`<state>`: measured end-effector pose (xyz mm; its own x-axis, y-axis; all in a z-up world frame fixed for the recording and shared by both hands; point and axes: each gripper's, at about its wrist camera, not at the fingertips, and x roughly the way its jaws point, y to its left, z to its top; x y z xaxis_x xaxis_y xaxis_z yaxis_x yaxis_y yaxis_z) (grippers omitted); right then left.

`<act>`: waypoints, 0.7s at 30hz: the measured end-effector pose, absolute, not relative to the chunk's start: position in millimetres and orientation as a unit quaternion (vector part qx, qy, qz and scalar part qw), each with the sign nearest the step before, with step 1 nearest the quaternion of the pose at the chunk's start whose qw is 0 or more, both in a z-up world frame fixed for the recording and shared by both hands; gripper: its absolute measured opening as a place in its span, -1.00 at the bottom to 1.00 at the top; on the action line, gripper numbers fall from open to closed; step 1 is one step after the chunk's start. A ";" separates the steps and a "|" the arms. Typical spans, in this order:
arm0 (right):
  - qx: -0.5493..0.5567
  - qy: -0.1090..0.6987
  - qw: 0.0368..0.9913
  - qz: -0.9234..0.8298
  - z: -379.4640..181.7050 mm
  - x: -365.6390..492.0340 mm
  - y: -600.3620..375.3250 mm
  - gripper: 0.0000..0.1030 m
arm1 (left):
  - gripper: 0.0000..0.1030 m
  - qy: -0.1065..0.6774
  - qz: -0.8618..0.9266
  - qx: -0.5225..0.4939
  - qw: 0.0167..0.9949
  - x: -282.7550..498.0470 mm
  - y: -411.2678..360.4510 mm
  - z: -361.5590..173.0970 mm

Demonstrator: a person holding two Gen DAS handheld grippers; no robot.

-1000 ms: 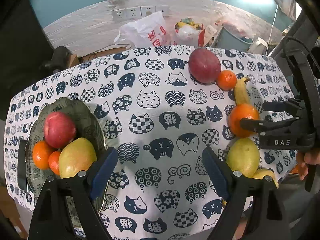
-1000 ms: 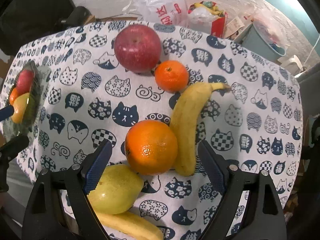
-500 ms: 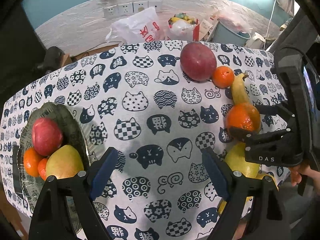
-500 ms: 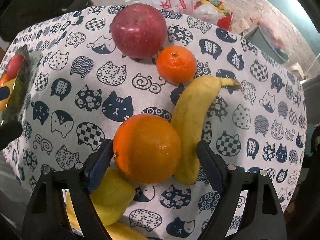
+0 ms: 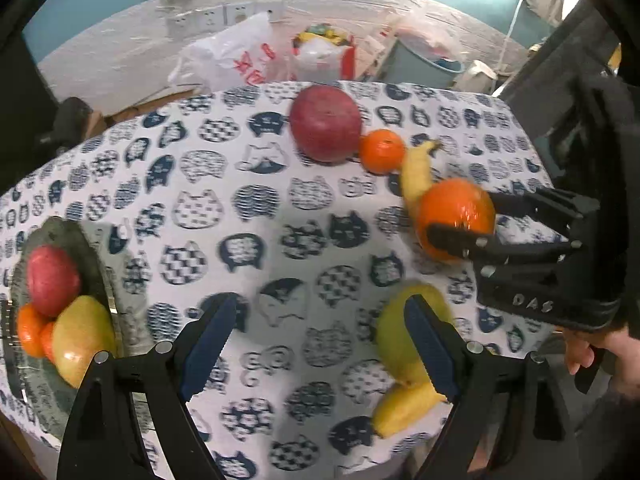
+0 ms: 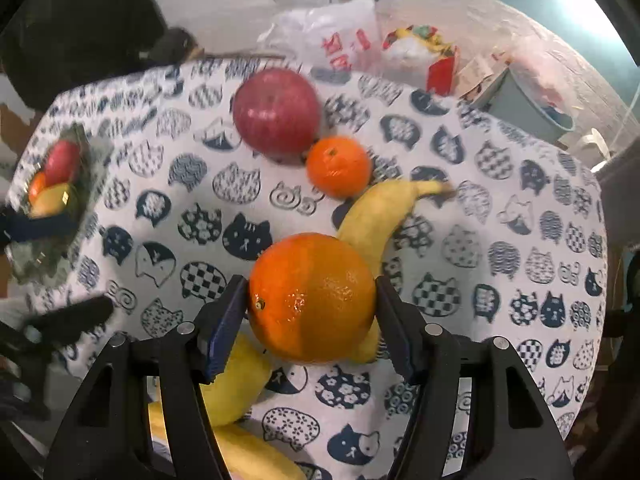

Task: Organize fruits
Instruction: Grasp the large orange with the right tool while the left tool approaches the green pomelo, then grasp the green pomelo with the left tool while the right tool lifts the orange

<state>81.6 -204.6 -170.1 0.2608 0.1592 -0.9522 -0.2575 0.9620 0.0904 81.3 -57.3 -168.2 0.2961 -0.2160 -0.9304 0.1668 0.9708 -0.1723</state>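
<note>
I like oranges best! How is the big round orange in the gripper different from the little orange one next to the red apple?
The big round orange is clearly larger than the small orange tangerine. The big one is clamped between the right gripper pads, whose jaws have just been closing; the tangerine lies free on the cat-print cloth, touching the red apple. Both are round, bright orange, and beside the yellow banana.

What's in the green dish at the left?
The green dish holds a red apple, a yellow-green pear and two small oranges; anything beneath them is covered.
</note>
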 end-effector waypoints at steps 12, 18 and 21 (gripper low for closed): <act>-0.009 0.588 0.804 0.084 -149.5 62.7 -257.7 0.24 | 0.70 0.618 -0.167 -0.040 0.767 78.4 -103.2 -191.5; 0.004 0.591 0.804 0.070 -151.1 56.7 -277.4 0.24 | 0.70 0.637 -0.178 -0.026 0.750 79.1 -124.9 -206.0; 0.008 0.591 0.804 0.067 -152.7 54.8 -283.4 0.24 | 0.70 0.644 -0.177 -0.011 0.744 78.4 -132.0 -214.9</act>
<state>54.8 -283.4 -152.7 0.2915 0.1171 -0.9494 -0.0976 0.9909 0.0922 78.4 -132.0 -214.9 0.1087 -0.2779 -0.9544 0.2485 0.9372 -0.2446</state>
